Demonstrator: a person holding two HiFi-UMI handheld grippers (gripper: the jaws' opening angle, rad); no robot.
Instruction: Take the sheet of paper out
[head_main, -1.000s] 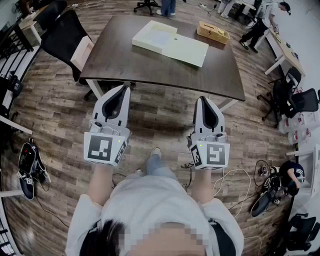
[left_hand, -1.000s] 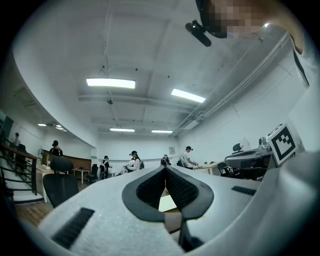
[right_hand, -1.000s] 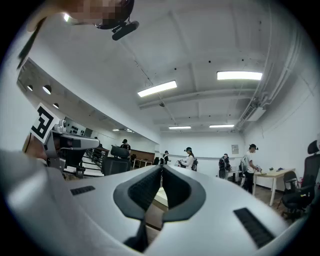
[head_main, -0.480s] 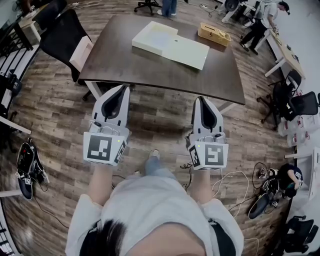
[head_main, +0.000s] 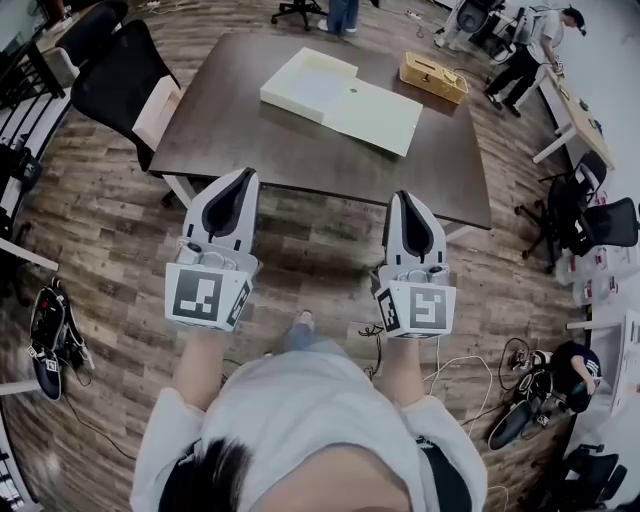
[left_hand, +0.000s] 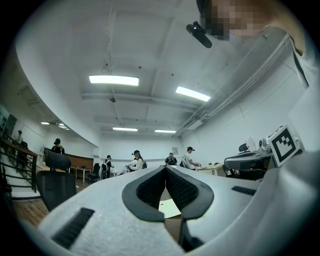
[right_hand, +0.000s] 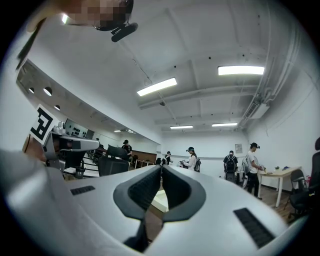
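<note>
Looking down in the head view: a black office chair stands at 9 o'clock of the dark table, just beside its left edge. The left gripper is held out above the wood floor, pointing to 12 o'clock, with its tips level with the table's near edge in this view. The left gripper view shows its jaws clenched, pads meeting at the tips, with nothing between them. Toward the far side of the table a flat cream box lies open, its flap spread at 4 o'clock. A paler sheet of paper appears to lie in the box tray, though its edges are too faint to be sure. Both grippers are well apart from it. The right gripper sits at 3 o'clock of the left and also points to 12. Its own view shows the jaws pressed together and empty. A wicker basket rests at 2 o'clock of the box. A person stands beyond the table at 1 o'clock.
</note>
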